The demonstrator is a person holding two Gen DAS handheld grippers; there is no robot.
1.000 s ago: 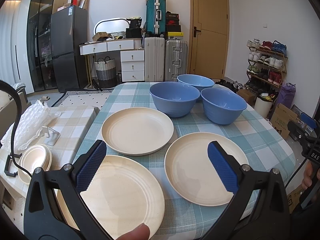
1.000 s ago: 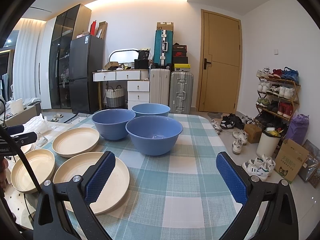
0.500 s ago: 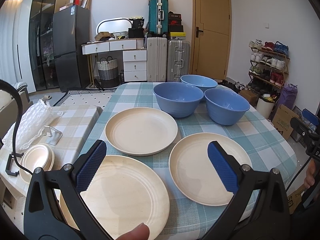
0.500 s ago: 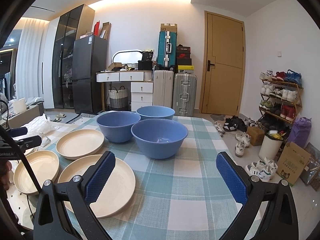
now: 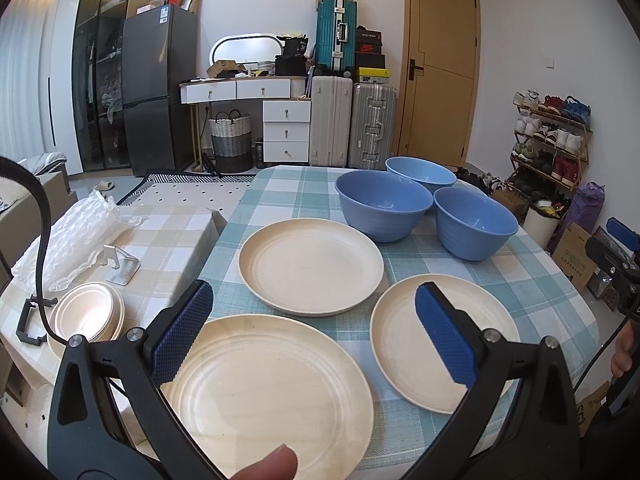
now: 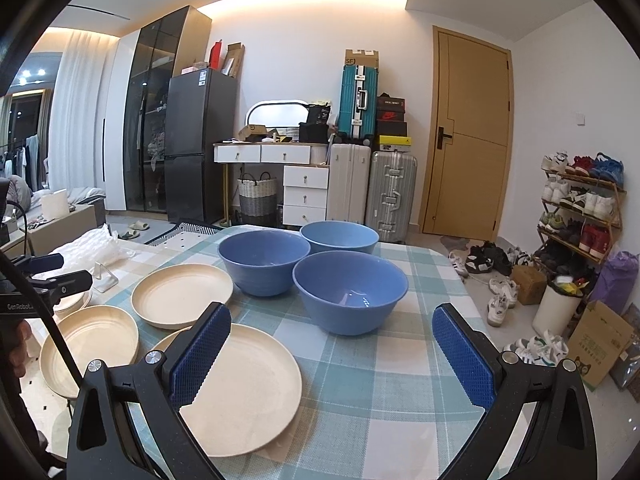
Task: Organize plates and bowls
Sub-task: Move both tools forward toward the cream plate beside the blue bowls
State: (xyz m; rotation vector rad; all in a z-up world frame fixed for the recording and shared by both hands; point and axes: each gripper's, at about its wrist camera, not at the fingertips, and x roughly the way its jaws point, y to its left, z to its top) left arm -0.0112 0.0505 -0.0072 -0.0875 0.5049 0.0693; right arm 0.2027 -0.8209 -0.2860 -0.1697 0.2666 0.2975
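Left to right across the checked tablecloth (image 5: 520, 280), taking the nearest bowl (image 6: 350, 292) as the landmark: 3 cream plates lie to its left and 2 more blue bowls stand just behind it. Off the cloth, far left of that bowl, a stack of small cream dishes (image 5: 86, 314) sits on the side table.

The left gripper (image 5: 312, 320) hangs with its jaws spread wide and nothing between them, above the near-left plate (image 5: 272, 392) and the near-right plate (image 5: 440, 340); the far plate (image 5: 310, 266) lies beyond them, beside the left bowl (image 5: 382, 204). The right gripper (image 6: 332, 344), also gaping and empty, faces the nearest bowl, with the back bowl (image 6: 339, 238) behind.

Over the last second, both views have crept slightly to the left and the right one closer to the bowls, but no dish has shifted. Organizing has probably not begun; stacking the plates looks like the likely first step.
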